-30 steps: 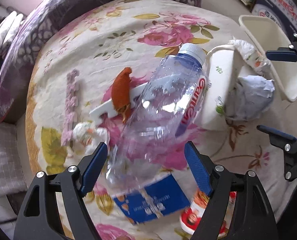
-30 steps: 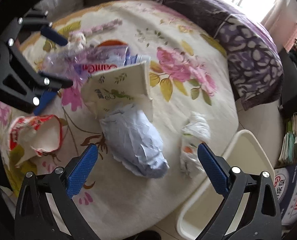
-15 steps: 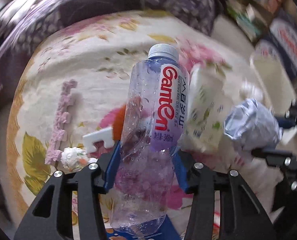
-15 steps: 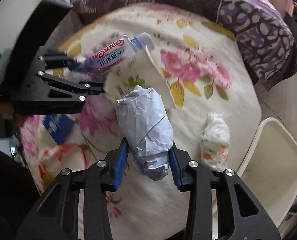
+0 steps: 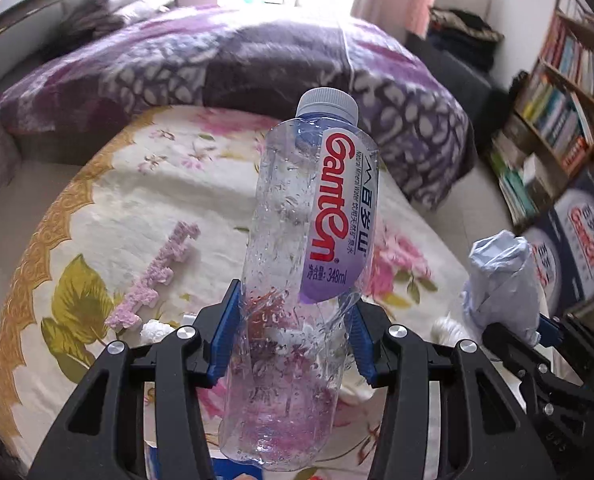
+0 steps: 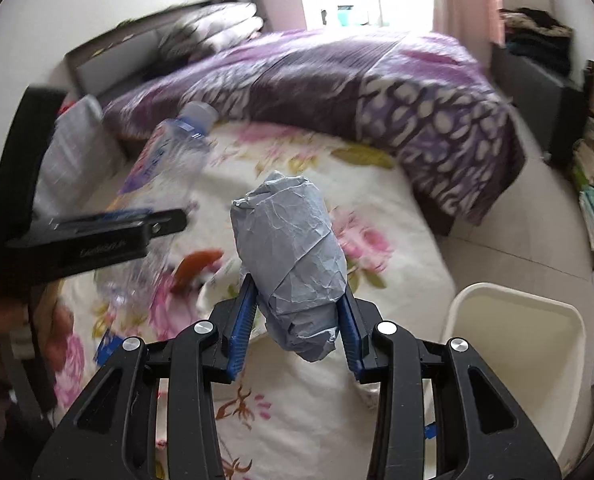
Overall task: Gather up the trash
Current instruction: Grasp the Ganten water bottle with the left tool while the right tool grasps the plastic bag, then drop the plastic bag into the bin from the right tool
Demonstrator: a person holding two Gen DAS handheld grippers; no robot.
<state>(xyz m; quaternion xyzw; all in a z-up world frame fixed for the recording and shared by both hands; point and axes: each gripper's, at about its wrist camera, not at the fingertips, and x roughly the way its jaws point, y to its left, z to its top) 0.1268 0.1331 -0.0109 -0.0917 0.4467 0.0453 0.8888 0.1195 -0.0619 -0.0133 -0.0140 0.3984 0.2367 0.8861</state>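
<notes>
My left tool (image 5: 291,340) clamps a plastic bottle (image 5: 309,248) upright above the floral bed (image 5: 97,208). My right tool (image 6: 295,326) grips crumpled paper (image 6: 293,256); only its view shows the white bin (image 6: 513,344).

both wrist views face forward over floral bed (image 5: 109,216), sharing it.

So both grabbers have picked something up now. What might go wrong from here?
The plastic bottle is already crumpled where the left gripper squeezes it; thin, slick plastic like that might slip or pop free. The crumpled paper wad in the right gripper is pinched only at its lower part, so it could tip out. The white bin sits beside the table edge, so a drop short of it could land on the floor.
</notes>
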